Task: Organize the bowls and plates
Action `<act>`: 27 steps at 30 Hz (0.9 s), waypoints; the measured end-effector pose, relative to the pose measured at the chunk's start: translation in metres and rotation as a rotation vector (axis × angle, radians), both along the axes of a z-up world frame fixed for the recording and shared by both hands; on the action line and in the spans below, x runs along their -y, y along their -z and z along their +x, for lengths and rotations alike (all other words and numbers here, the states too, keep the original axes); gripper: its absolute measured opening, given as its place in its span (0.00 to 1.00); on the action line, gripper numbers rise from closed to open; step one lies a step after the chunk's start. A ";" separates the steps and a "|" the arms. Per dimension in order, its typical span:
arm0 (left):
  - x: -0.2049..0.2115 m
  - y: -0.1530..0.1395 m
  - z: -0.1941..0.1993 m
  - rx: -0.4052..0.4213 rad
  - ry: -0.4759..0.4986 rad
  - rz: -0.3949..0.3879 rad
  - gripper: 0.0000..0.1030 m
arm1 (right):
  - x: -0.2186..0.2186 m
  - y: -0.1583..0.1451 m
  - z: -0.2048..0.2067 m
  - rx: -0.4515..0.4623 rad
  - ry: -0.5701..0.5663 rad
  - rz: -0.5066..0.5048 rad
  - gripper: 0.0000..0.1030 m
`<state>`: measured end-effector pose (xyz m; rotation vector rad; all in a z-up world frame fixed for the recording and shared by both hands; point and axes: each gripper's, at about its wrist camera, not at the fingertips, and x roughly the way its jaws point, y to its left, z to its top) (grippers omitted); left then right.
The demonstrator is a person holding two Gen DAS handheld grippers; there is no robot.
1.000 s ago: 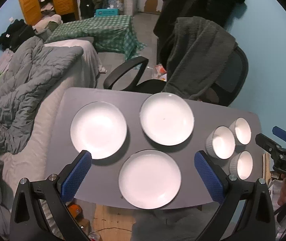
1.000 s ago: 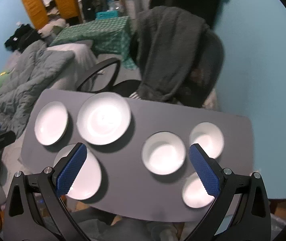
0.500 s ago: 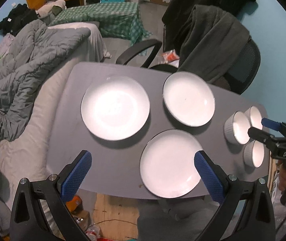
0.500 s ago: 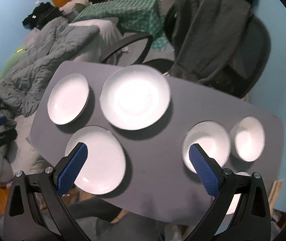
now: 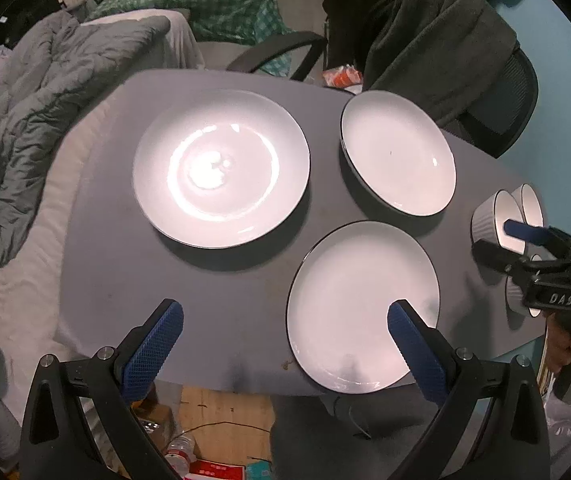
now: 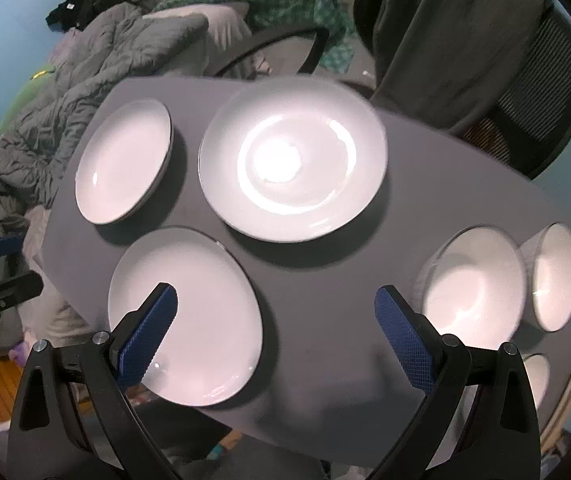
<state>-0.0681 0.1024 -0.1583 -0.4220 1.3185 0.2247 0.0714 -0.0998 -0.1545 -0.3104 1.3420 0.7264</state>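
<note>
Left gripper (image 5: 281, 322) and right gripper (image 6: 275, 306) hover above grey table (image 5: 213, 280), jaws wide, empty. Three white plates (image 5: 221, 168) lie separate, untouched; three white bowls (image 6: 473, 284) cluster at right end. Office chair (image 6: 533, 92) draped with dark blanket (image 5: 433, 28) crowds far edge; rumpled duvet (image 5: 25, 92) at left.

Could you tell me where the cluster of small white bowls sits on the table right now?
The bowls cluster at the right end of the grey table, right of the three plates, seen beyond the right gripper.
</note>
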 end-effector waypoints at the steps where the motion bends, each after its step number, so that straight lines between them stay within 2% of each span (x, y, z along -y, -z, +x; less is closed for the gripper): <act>1: 0.000 0.004 0.000 -0.002 0.003 -0.004 1.00 | 0.000 0.005 -0.001 -0.011 0.001 -0.004 0.96; 7: 0.006 0.031 0.004 -0.012 0.029 -0.002 1.00 | -0.005 0.035 -0.008 -0.067 -0.002 -0.021 0.95; 10: 0.006 0.046 0.003 -0.021 0.030 -0.023 1.00 | -0.006 0.049 -0.011 -0.081 0.000 -0.043 0.92; 16: 0.005 0.070 0.000 -0.063 0.004 -0.049 1.00 | 0.000 0.063 -0.015 -0.130 0.048 -0.048 0.85; 20: 0.005 0.075 -0.003 -0.046 -0.006 -0.066 1.00 | 0.006 0.065 -0.018 -0.163 0.084 -0.023 0.79; 22: 0.004 0.078 -0.004 -0.044 -0.005 -0.070 0.93 | 0.010 0.064 -0.018 -0.169 0.093 -0.018 0.77; 25: 0.002 0.084 -0.004 -0.060 -0.003 -0.096 0.80 | 0.011 0.064 -0.020 -0.172 0.097 -0.017 0.68; 27: -0.002 0.086 -0.002 -0.065 -0.008 -0.120 0.74 | 0.010 0.068 -0.022 -0.175 0.101 -0.016 0.57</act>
